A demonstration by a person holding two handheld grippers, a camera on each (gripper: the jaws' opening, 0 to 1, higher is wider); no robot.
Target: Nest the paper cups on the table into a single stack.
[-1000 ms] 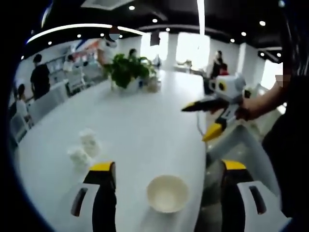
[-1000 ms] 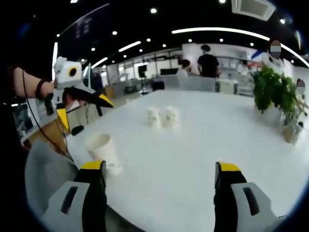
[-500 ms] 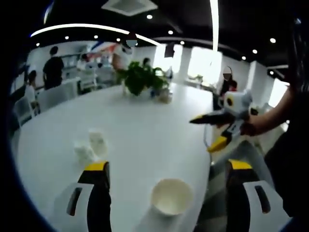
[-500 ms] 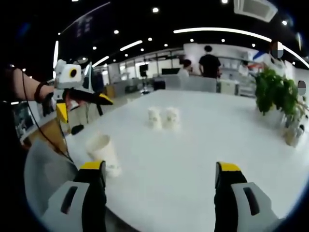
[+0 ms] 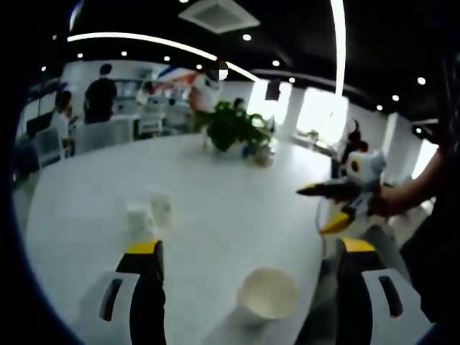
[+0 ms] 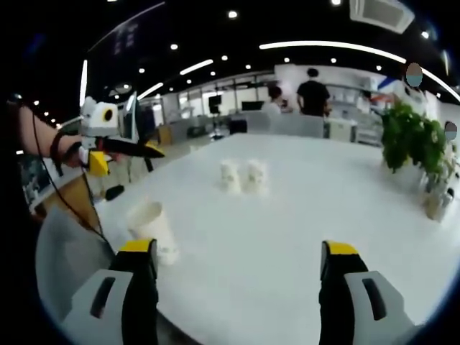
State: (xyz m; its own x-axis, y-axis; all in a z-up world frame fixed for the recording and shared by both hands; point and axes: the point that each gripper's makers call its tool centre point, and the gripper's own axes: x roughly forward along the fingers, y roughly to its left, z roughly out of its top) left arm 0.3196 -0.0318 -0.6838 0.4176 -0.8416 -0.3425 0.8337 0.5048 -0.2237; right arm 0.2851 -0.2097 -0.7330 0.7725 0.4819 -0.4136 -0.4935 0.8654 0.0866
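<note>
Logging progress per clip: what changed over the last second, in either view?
In the right gripper view, the left gripper has gone from spread jaws to nearly closed, holding nothing. The near paper cup and the two far cups stayed put on the table. The right gripper stays open.

I see a dim room with a dark ceiling, lit by long light strips (image 5: 335,43) and small spotlights. The white worktop (image 6: 302,208) glares, almost washing out the far paper cups (image 6: 242,175). Bright windows (image 5: 316,115) bloom. Both views are soft, and lines bend toward the edges.
</note>
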